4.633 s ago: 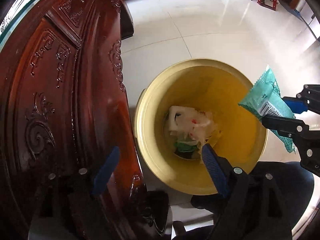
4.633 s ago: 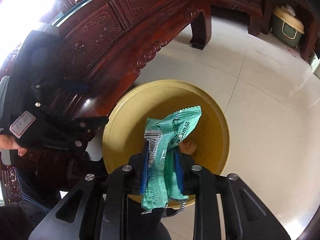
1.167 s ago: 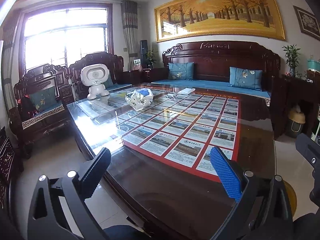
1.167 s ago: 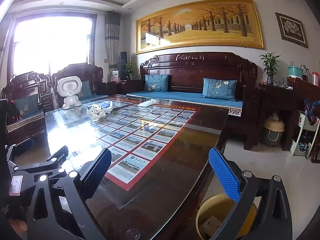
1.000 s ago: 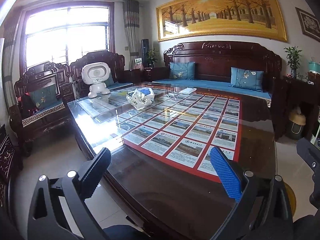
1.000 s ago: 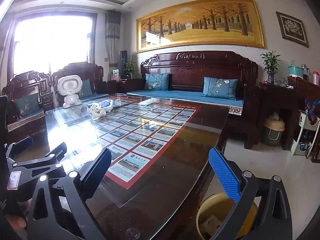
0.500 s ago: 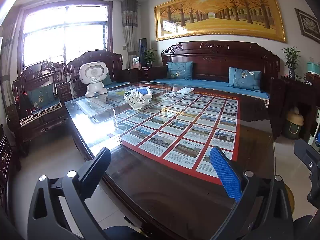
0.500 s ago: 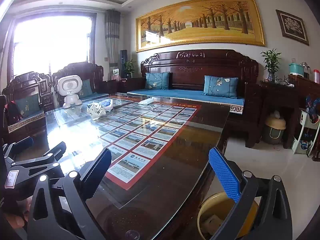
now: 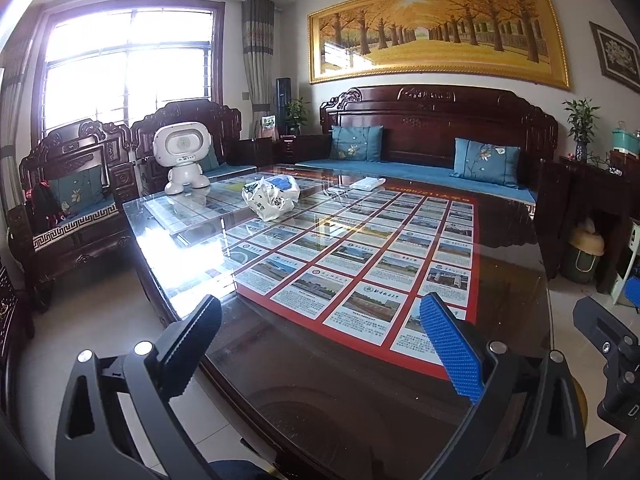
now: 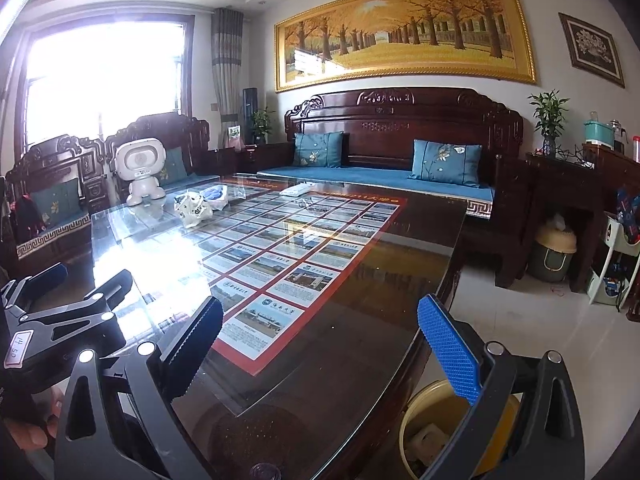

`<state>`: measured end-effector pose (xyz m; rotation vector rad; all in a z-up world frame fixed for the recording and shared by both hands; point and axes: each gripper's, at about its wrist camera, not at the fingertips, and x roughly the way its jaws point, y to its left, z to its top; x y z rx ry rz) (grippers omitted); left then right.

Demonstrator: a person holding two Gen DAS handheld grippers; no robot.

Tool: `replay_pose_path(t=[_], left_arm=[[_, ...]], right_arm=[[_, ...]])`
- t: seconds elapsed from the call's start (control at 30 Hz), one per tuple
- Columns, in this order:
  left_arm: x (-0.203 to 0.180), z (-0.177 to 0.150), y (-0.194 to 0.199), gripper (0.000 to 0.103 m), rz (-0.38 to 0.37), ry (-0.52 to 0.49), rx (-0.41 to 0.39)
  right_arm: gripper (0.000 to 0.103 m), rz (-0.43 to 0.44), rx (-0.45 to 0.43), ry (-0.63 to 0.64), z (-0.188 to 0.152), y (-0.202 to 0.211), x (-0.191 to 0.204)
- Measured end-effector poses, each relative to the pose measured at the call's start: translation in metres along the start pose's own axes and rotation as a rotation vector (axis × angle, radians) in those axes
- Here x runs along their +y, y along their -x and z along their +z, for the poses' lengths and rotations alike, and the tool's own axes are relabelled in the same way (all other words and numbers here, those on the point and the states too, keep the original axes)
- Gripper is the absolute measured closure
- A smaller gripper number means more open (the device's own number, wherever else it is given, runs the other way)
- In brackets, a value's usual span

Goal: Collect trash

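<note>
Green wrapper gone from the right gripper [image 10: 320, 344], evidently dropped into the yellow bin [image 10: 436, 412] down by the worktop [image 9: 500, 240] corner. Both sets of fingers spread apart and empty, left gripper [image 9: 324, 344] included, now raised level over the glass. Next likely target: crumpled plastic bag [image 9: 270, 198] at the far end, well apart from both.

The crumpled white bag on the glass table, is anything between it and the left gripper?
Nothing visible: only bare glass tabletop lies between the open left gripper and the crumpled white bag far across it.
</note>
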<state>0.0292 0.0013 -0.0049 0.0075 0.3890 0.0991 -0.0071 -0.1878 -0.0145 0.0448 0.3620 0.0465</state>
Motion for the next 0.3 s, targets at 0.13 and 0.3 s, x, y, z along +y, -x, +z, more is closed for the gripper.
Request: replay_pose_path(t=[0.13,0.3], left_arm=[[0.004,0.005,-0.01,0.004,-0.054,0.029,0.031],[0.008,0.015,-0.036,0.004,-0.062,0.053,0.056]], right_arm=[[0.008,-0.007,0.002,-0.002,0.002,-0.006,-0.002],[0.008,-0.004,0.027,-0.002,0.01,-0.026,-0.004]])
